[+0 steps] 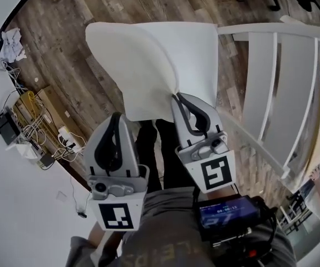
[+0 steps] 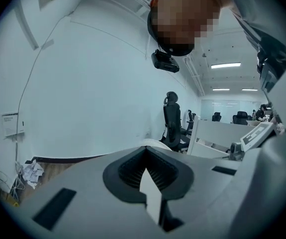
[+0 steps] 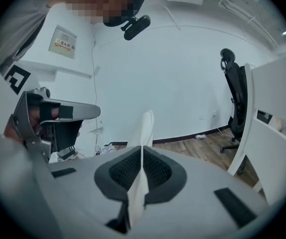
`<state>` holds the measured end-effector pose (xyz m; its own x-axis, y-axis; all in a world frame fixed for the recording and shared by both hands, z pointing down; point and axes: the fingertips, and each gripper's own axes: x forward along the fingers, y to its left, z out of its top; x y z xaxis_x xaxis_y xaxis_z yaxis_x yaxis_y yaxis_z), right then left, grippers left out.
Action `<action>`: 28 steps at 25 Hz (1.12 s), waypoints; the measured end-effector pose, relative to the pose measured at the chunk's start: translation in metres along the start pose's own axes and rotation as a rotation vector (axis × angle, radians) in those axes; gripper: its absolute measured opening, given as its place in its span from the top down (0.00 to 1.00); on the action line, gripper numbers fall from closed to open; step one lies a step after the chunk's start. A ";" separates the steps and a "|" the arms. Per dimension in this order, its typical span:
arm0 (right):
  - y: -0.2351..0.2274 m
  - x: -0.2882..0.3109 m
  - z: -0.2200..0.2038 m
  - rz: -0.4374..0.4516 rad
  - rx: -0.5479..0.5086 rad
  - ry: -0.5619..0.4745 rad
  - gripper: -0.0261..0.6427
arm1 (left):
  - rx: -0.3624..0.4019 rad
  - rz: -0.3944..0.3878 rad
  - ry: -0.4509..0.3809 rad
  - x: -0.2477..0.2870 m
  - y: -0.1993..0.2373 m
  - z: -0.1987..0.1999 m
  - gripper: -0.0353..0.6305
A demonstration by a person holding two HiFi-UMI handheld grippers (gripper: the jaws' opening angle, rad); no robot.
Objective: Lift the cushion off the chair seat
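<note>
1. Our left gripper [image 1: 117, 118] is clenched on a thin white edge of the cushion [image 1: 143, 65]. The left gripper view shows that edge pinched flat between the jaws.
2. Our right gripper [image 1: 177, 98] is clamped on the cushion too, and a bunched corner stands up between its jaws.
3. In the head view the cushion spreads from both grips toward 12 o'clock. It is curved and held up in the air in front of us.
4. The white chair [image 1: 276, 77] stands at 2 o'clock from the cushion, slatted back to the right. The cushion covers part of its seat from view.
5. Below lies the wood floor [image 1: 65, 15]. At 9 o'clock we see tangled cables [image 1: 34, 129] beside a black router [image 1: 6, 129], and at 10 o'clock some crumpled paper [image 1: 12, 42].
</note>
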<state>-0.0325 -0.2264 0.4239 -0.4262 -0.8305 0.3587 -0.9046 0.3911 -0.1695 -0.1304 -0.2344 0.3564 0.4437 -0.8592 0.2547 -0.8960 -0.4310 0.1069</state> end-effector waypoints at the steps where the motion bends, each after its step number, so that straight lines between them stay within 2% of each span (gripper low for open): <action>1: 0.004 -0.002 0.008 0.001 -0.012 -0.010 0.94 | 0.002 0.000 -0.007 -0.005 0.000 0.006 0.94; 8: 0.015 -0.020 0.075 -0.012 -0.085 -0.086 0.94 | -0.017 -0.015 -0.078 -0.034 -0.005 0.061 0.94; 17: 0.046 -0.064 0.196 -0.025 -0.173 -0.284 0.94 | 0.014 -0.004 -0.181 -0.087 -0.004 0.138 0.94; 21: 0.068 -0.088 0.238 -0.005 -0.170 -0.365 0.94 | 0.041 0.015 -0.220 -0.114 -0.003 0.170 0.94; 28: 0.090 -0.124 0.298 0.003 -0.193 -0.433 0.93 | 0.068 0.015 -0.291 -0.139 -0.009 0.230 0.94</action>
<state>-0.0608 -0.2063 0.0907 -0.4265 -0.9022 -0.0645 -0.9044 0.4262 0.0186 -0.1795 -0.1747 0.0991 0.4254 -0.9044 -0.0318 -0.9037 -0.4264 0.0382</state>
